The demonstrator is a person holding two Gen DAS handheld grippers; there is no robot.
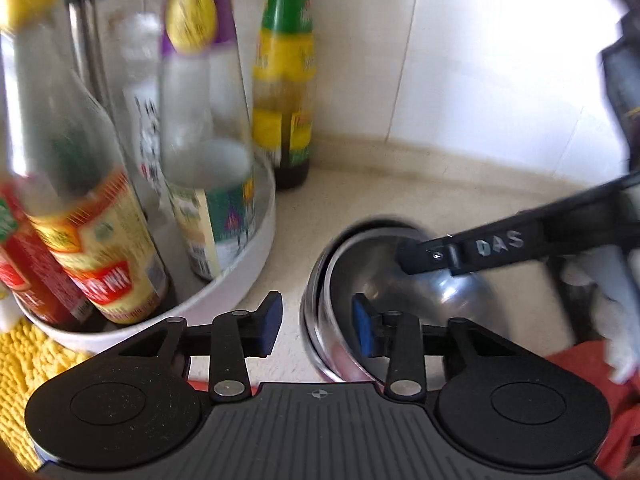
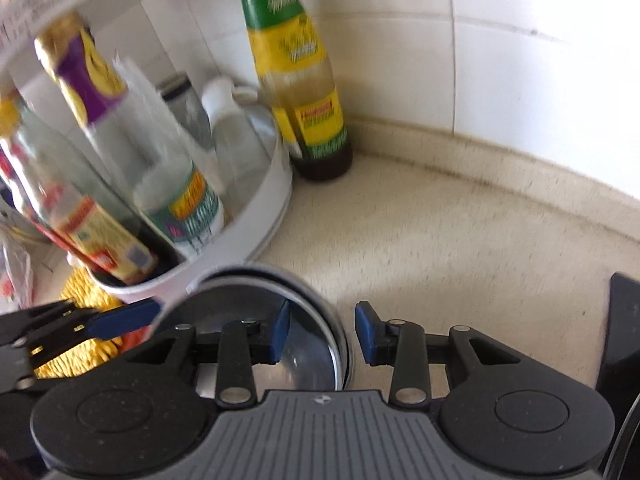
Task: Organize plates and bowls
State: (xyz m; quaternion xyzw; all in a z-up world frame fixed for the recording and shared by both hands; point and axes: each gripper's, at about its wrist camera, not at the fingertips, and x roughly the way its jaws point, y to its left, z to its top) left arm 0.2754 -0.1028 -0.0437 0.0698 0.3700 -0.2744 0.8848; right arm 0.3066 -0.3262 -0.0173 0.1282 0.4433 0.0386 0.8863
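Two nested steel bowls stand on the beige counter. My left gripper is open, its jaws astride the bowls' left rim, one pad inside and one outside. My right gripper is open astride the bowls' right rim, its left pad inside the bowl. The right gripper's finger reaches over the bowl from the right in the left wrist view. The left gripper's blue pad shows at the bowls' left edge in the right wrist view.
A white round tray of sauce bottles stands left of the bowls. A green-and-yellow labelled bottle stands in the tiled corner. A yellow cloth lies at the front left and red fabric at the right.
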